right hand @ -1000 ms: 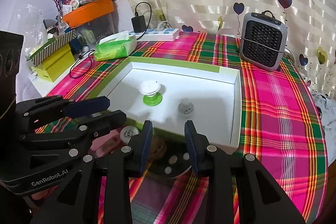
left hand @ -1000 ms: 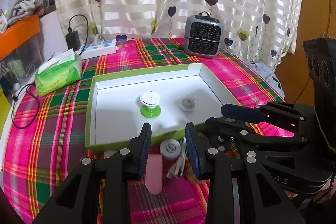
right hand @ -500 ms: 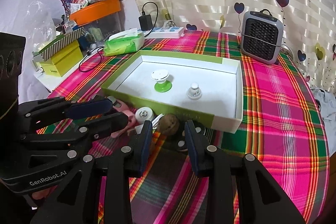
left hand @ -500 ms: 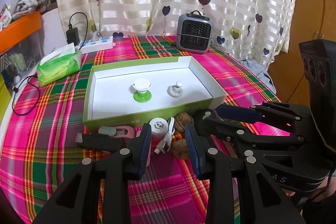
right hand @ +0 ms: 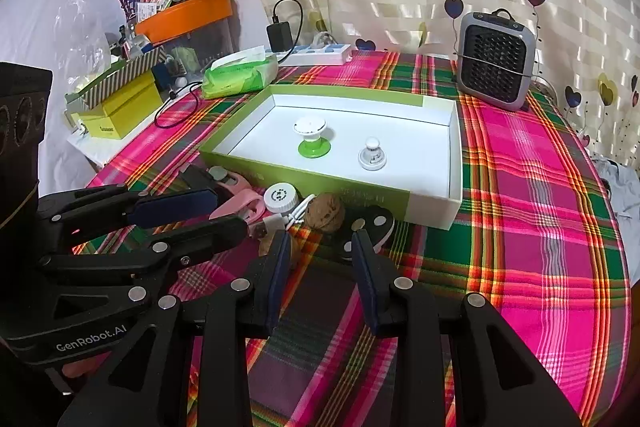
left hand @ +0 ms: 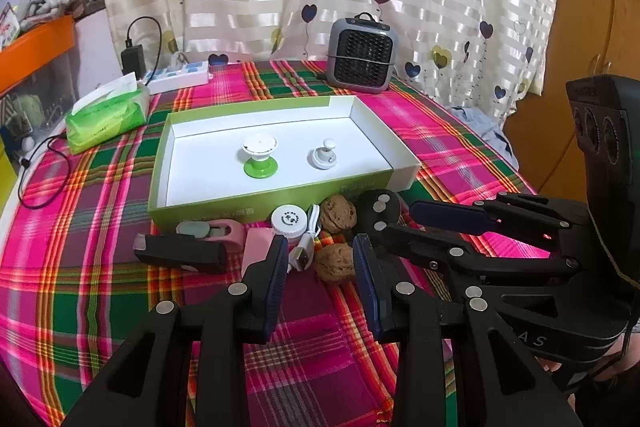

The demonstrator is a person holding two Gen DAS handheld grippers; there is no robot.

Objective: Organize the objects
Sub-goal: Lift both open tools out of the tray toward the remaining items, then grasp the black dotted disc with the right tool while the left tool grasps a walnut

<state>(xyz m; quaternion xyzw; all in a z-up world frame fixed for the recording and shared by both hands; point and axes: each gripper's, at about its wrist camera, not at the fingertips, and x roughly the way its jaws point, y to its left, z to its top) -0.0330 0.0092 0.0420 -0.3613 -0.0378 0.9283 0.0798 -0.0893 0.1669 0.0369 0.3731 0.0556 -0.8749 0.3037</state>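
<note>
The counter (left hand: 80, 307) under its plaid cloth carries a green box (left hand: 256, 201), white inside, with two small knobs already in it. The clutter to be sorted lies in a row just in front of the box's near wall: a black clip (left hand: 180, 253), a pink holder (left hand: 224, 231), a white cap (left hand: 289, 221), a cable and two walnuts. The left hand-held gripper (left hand: 320, 269) hovers with jaws apart and empty, the near walnut (left hand: 334, 267) in line between them; the right hand-held gripper (right hand: 322, 259) is likewise apart and empty. Best to take one walnut alone (round, likely to roll), squeezing across its middle, clear of the cable (left hand: 306, 251).
</note>
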